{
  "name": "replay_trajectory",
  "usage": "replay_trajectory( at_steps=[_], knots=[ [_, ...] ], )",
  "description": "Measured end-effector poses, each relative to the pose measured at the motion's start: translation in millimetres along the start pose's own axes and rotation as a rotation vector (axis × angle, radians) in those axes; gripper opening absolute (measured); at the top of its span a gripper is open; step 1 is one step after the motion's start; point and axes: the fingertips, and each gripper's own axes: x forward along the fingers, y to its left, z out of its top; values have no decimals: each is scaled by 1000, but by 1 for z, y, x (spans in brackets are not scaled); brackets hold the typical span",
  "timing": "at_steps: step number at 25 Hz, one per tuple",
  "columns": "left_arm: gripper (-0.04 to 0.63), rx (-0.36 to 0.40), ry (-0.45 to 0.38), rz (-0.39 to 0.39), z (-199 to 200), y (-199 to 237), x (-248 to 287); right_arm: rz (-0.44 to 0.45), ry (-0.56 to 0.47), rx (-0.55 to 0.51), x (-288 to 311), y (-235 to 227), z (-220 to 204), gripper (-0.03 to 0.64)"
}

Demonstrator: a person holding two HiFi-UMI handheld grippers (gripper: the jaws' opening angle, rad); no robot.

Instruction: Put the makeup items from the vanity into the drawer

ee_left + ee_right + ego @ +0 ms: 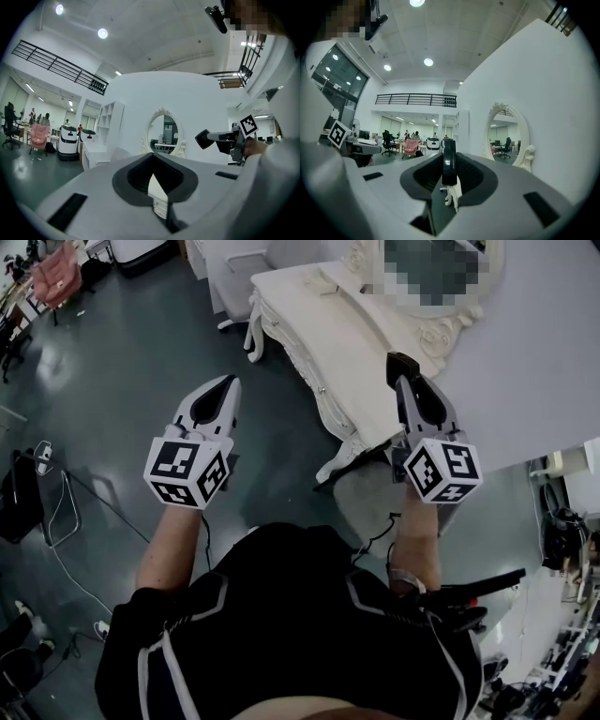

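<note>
- Black round case (449, 161) sits edge-on between the jaws of the right gripper (404, 364). The jaws stand partly apart, with the pads pressed on its 2 flat faces. It is held level in the air, close to the white vanity (300, 324).
- Left gripper (225, 382): jaws closed tip to tip, nothing between them.
- Handling, as judged: the case looks stiff, light and smooth-shelled — liable to slip or pivot. Best hold is across the flat faces, near the centre.
- Drawer: no open drawer can be picked out in any view.
</note>
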Motion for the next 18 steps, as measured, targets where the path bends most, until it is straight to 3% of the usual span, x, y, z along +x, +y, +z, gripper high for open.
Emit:
replay_trajectory(
  at_steps=[8,18],
  knots=[
    [3,-6,-3,-22,1,22,16,-1,5,-15,36,4,3,95],
    [3,27,16,39,-2,60,92,69,-32,0,125,-29,1,95]
  ],
)
